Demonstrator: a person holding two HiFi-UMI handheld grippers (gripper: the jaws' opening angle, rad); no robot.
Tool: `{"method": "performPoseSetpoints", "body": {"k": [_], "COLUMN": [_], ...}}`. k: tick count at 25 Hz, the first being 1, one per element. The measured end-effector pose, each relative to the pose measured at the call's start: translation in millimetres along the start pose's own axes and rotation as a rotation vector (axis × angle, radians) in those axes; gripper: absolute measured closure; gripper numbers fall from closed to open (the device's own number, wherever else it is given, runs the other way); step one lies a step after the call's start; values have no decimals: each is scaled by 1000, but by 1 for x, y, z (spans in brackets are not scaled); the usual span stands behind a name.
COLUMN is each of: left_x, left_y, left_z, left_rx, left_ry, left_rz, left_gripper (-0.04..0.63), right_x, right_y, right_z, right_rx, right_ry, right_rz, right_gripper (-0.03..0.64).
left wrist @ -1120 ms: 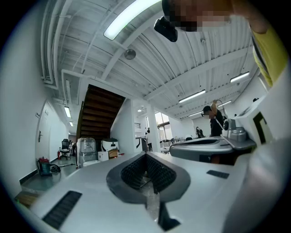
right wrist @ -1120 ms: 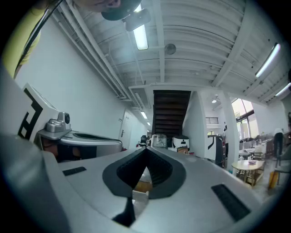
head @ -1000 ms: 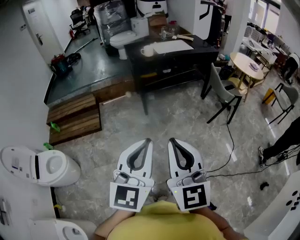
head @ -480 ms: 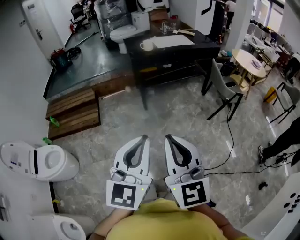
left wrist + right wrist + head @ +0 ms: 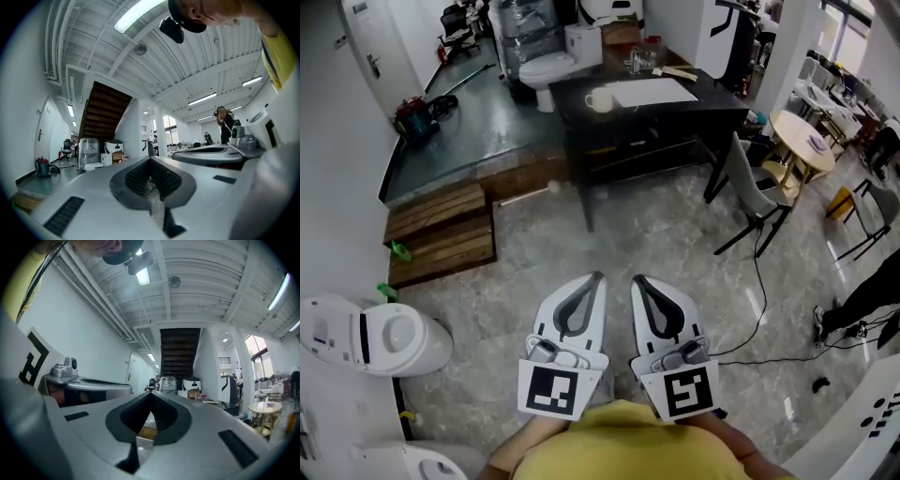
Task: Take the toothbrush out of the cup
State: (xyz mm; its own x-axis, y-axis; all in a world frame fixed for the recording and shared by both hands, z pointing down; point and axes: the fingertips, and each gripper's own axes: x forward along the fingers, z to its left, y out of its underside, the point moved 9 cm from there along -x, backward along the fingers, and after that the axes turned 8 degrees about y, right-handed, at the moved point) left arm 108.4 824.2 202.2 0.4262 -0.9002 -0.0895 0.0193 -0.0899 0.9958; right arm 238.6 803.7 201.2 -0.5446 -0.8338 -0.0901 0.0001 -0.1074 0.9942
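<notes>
Nothing of the task is done yet, as far as I can judge. I hold the left gripper [image 5: 594,279] and the right gripper [image 5: 639,280] side by side close to my body, above the stone floor [image 5: 581,230]. In the left gripper view the left gripper [image 5: 150,159] has its jaws clenched tip to tip with nothing between them. The right gripper view shows the same of the right gripper [image 5: 151,393].

The only likely cup I can find is a white mug [image 5: 598,99] on the near left corner of the black table [image 5: 675,108], well apart from both grippers. At this range I cannot make out a toothbrush in it, so it may not be the right vessel.

Everything is left: walk to the table, open a claw, grip the toothbrush and lift it clear.
</notes>
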Motion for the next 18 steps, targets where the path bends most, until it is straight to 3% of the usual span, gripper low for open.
{"method": "performPoseSetpoints", "body": {"k": [10, 18], "left_x": [60, 91], "left_y": [9, 24], "left_z": [96, 133], "left_rx": [-4, -29], "left_ry": [61, 118], "left_rz": [1, 14], "left_gripper": [584, 584], "right_x": [110, 150], "right_y": [12, 28], "right_z": [8, 2], "right_rx": [-8, -40], "right_ry": [36, 73], "right_rz": [9, 67], "right_gripper": [600, 600]}}
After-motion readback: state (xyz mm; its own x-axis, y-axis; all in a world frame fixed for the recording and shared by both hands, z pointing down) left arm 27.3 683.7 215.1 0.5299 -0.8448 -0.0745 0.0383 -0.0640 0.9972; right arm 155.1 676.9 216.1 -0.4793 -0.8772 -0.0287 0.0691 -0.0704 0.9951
